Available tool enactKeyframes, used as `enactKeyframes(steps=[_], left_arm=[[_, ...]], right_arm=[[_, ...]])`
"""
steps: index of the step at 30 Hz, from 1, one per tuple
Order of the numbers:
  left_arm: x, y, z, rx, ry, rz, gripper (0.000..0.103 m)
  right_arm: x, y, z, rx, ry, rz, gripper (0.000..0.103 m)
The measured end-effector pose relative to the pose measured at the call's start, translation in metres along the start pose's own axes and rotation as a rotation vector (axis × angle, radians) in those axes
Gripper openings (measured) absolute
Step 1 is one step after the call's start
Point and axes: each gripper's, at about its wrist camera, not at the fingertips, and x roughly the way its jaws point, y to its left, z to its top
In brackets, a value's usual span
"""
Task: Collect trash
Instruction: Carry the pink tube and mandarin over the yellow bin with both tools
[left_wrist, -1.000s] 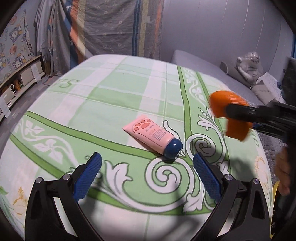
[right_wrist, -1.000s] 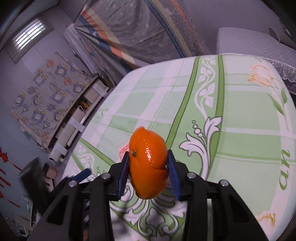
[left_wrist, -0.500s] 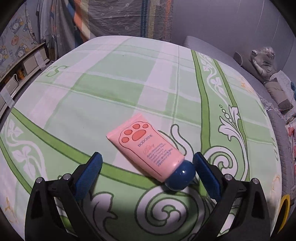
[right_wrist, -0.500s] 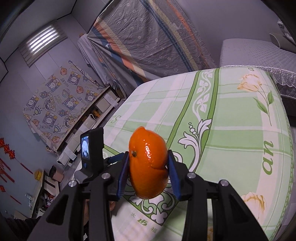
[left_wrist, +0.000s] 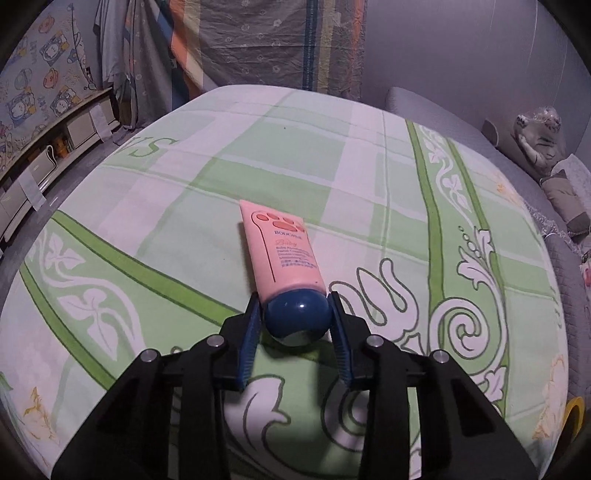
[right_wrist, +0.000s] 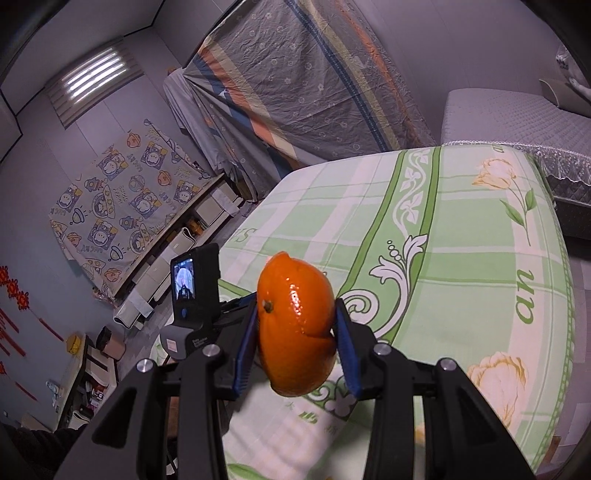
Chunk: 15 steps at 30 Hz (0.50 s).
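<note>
Between the blue pads of the left claw (left_wrist: 297, 321), the round dark blue cap (left_wrist: 297, 316) of a pink tube (left_wrist: 281, 251) is being gripped from both sides. The tube is being seen lying flat on the bed (left_wrist: 184, 206), its body stretching straight ahead of the left claw and away from it, with a paw print and lettering on its upper face. The bed is being covered by a green and white checked sheet (left_wrist: 461, 258) with leaf and scroll patterns, which is spreading out ahead of and to both sides of the left claw. Beyond the far edge of the bed, a striped curtain (left_wrist: 266, 48) is being shown hanging.

In the right wrist view, an orange peel (right_wrist: 295, 325), glossy and shaped like a nearly whole fruit, is being held tightly between the blue pads of the right claw (right_wrist: 297, 341), raised above the bed. Just to the left of the right claw and slightly ahead of it, a black camera unit (right_wrist: 195, 291) with a small lit screen is being seen; it is belonging to the other tool. Further left, a cartoon-printed cloth (right_wrist: 122, 199) is being displayed against the wall above low shelves (right_wrist: 177, 240).
</note>
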Motion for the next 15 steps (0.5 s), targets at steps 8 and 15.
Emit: enactKeyframes(steps=[8,15], left_arm=[[-0.101,0.020,-0.025,0.046,-0.173,-0.104,0.031],[-0.166,0.035,-0.068,0.134,-0.291,-0.174,0.031]], right_arm=[[-0.039,0.034,-0.037,-0.045,-0.005,0.036,0.037],[-0.075,0.050,-0.086,-0.040,-0.022,0.035,0.036]])
